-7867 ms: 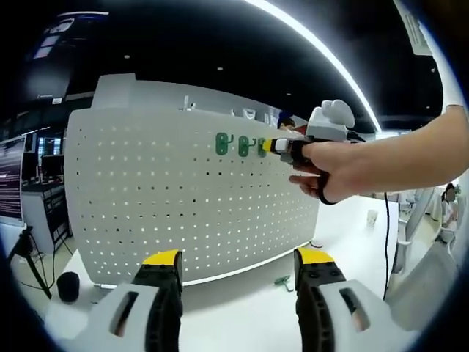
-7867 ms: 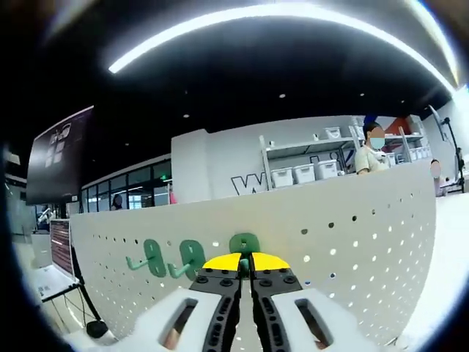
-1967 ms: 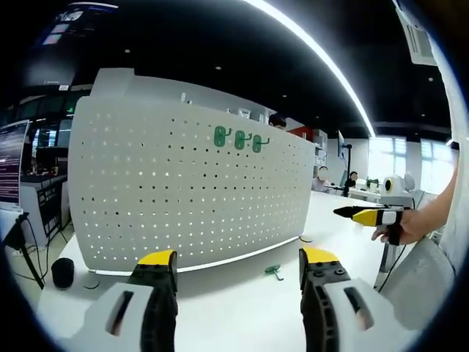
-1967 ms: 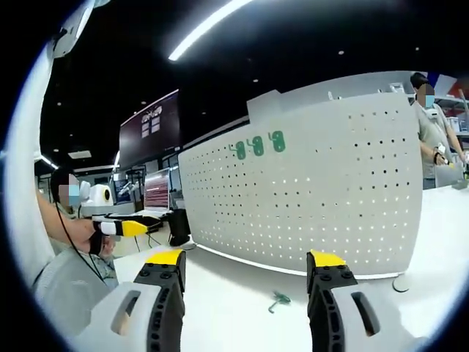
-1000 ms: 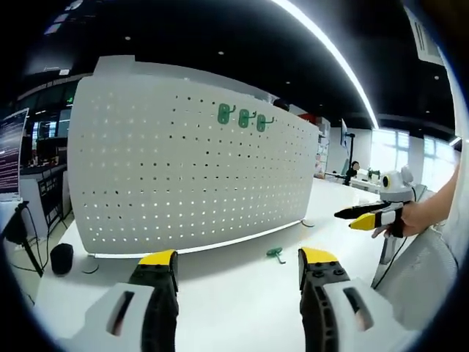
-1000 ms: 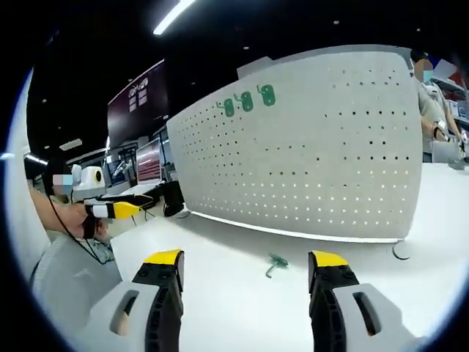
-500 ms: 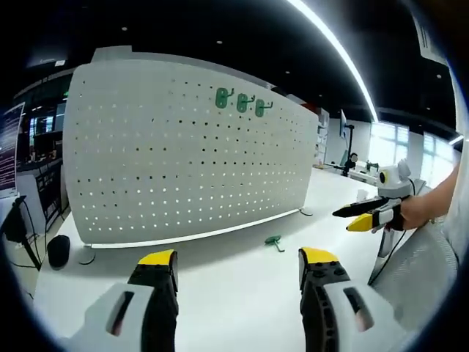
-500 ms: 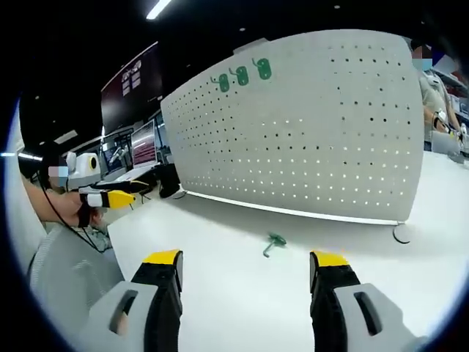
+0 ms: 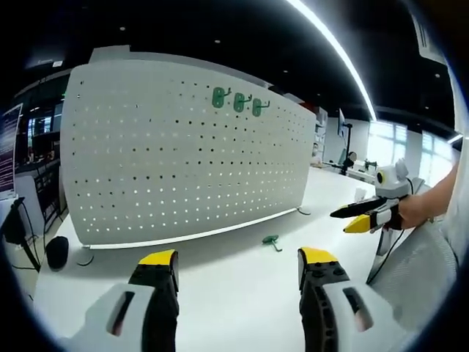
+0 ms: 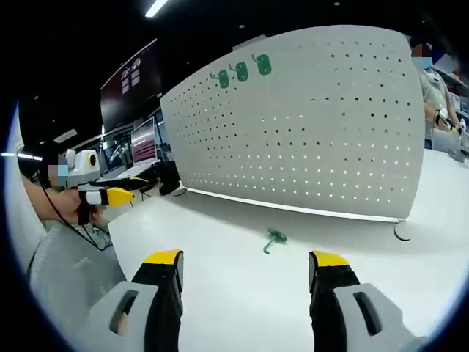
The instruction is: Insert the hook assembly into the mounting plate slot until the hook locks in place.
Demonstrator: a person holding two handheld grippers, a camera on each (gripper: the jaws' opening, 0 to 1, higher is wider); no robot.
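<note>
On the white surface (image 10: 220,279), just in front of the upright perforated mounting plate (image 10: 315,125), lies a small green hook (image 10: 272,239), apart from both tools and touched by nothing; the left gripper view shows the same hook (image 9: 271,240) near the plate's lower edge (image 9: 190,236). Up near the plate's top edge, 3 green hooks (image 9: 238,102) already sit in a row. The left tool (image 9: 236,268) stands wide and empty, low over the surface, and the right tool (image 10: 245,268) is likewise wide and empty, pointed roughly at the loose hook. By its look the hook is light, stiff plastic, small and thin, so it will likely skid on the smooth surface if nudged. A pinch across its flat back part seems best, leaving the insertion end free; its exact shape is too small to tell
</note>
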